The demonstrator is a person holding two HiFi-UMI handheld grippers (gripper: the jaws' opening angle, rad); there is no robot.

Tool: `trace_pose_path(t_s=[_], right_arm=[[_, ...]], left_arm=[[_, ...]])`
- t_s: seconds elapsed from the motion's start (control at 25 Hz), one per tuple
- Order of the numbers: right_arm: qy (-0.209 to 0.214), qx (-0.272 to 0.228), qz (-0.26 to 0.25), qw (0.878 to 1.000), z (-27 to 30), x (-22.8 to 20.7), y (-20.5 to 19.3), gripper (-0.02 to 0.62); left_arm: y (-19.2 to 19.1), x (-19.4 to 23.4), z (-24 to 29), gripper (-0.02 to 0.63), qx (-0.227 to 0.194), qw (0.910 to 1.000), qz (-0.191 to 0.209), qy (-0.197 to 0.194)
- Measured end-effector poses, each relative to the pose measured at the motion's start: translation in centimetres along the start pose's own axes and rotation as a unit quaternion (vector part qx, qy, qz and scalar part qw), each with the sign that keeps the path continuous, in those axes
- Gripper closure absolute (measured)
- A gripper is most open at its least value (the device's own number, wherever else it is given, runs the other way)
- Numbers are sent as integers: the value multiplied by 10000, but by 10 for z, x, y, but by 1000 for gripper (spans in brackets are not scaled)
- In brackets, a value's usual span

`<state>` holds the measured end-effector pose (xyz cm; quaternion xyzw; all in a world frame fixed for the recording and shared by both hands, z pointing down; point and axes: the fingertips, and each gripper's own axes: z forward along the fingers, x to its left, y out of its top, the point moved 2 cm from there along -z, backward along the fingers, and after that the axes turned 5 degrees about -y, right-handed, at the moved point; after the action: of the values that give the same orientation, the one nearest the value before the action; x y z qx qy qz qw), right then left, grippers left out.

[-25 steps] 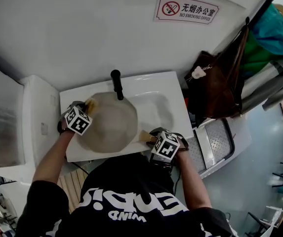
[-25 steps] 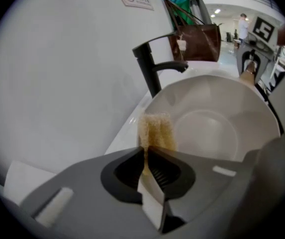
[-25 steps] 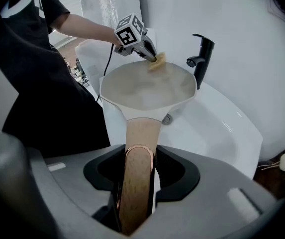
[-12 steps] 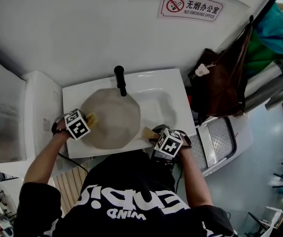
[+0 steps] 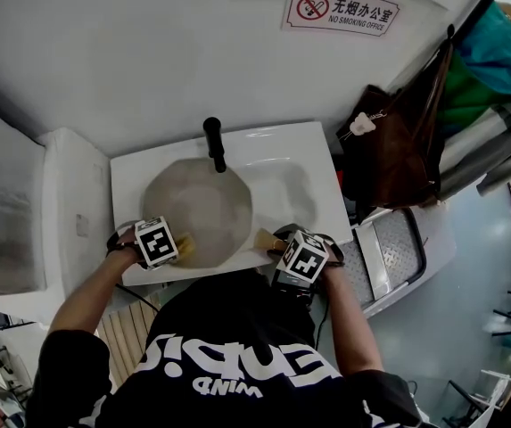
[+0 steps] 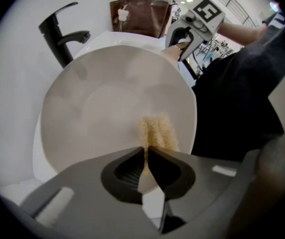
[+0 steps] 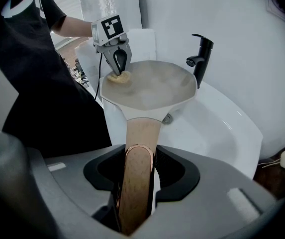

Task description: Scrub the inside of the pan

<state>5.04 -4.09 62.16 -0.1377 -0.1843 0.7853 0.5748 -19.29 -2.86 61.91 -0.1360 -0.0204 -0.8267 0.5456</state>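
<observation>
Your left gripper (image 6: pixel 146 156) pinches a yellow sponge (image 6: pixel 158 131) against the pan (image 6: pixel 97 103) interior; your right gripper (image 7: pixel 137 166) clamps its wooden handle (image 7: pixel 141 133).

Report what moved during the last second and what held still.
The left gripper, shut on the yellow sponge, slid across the inside of the pan from its far left side to its near rim, toward the person. Nothing was picked up or released. The right gripper kept its clamp on the wooden handle, and the pan stayed over the sink by the black tap.
</observation>
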Motion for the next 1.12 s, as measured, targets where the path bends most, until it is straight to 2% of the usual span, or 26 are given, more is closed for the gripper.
trace_pose_path(t_s=[0.12,0.28,0.36,0.48,0.52,0.64,0.8,0.96,1.12], right_arm=[[11,12,-2,10000,0,1,0,420],[23,18,9,10000,0,1,0,420],[26,24,8,10000,0,1,0,420],[36,21,8,10000,0,1,0,420],[35,21,9,10000,0,1,0,420],[33,34,22,10000,0,1,0,420],[47,63,29,10000,0,1,-1,420],[58,72,28,10000,0,1,-1,422],[60,90,35,9999,0,1,1,420]], left_arm=[[12,-13,11,583,5,9996,132,-230],[37,-24,22,583,-226,9987,279,-349],[46,-27,25,583,-285,9985,238,-403],[43,-31,29,583,-61,9986,-76,-520],[49,-31,30,583,-160,9984,-101,-529],[79,-24,34,583,-888,9951,57,-434],[91,-15,39,583,-1183,9926,9,-260],[114,-14,43,583,-1673,9856,132,-192],[132,-4,51,583,-1922,9810,242,16]])
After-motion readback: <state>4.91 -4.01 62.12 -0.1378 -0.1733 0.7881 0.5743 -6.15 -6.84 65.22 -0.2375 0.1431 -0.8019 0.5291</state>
